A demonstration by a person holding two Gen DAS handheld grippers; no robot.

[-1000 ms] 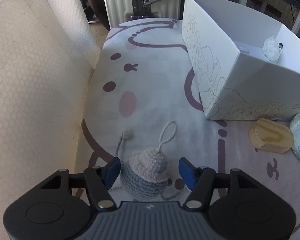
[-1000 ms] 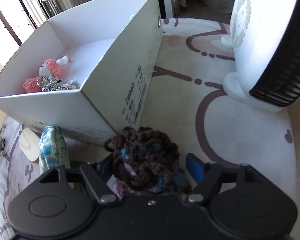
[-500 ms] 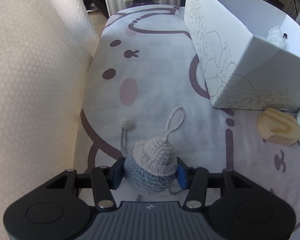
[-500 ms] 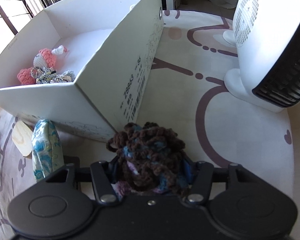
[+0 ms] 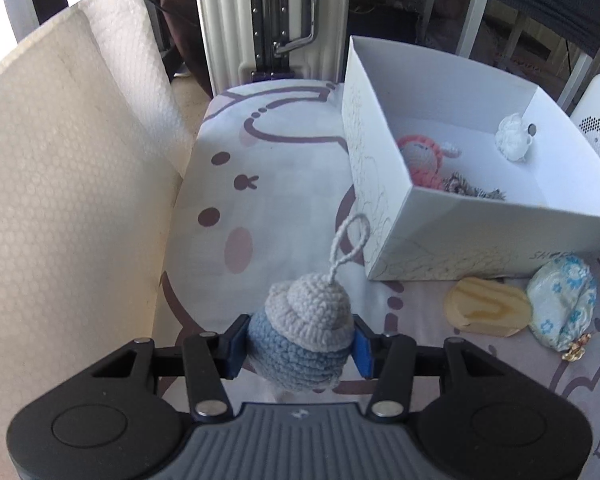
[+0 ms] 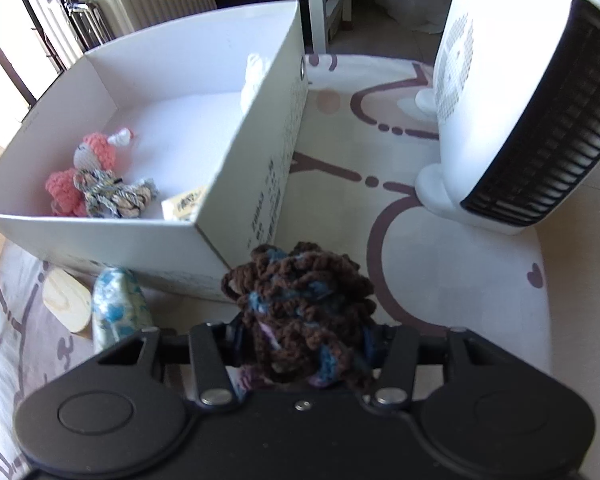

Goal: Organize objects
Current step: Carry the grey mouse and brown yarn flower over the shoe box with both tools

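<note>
My left gripper [image 5: 298, 350] is shut on a grey and blue crochet toy [image 5: 304, 332] with a loop on top, held above the rug. My right gripper [image 6: 302, 346] is shut on a brown and blue yarn bundle [image 6: 300, 304], held above the rug near a corner of the white box [image 6: 236, 216]. The white box [image 5: 384, 184] stands ahead and to the right in the left wrist view. Inside it lie a pink crochet doll [image 6: 88, 160], a striped yarn piece [image 6: 116, 196] and a white fluffy item [image 5: 512, 140].
A wooden piece [image 5: 488, 308] and a blue floral pouch [image 5: 560, 304] lie on the patterned rug [image 5: 260, 184] by the box's near wall. A cream padded panel [image 5: 60, 200] stands at left, a suitcase [image 5: 268, 20] behind. A white heater [image 6: 520, 100] stands right of the box.
My left gripper closed on the crochet toy and lifted it off the rug. My right gripper closed on the yarn bundle and rose, so the box's inside shows more.
</note>
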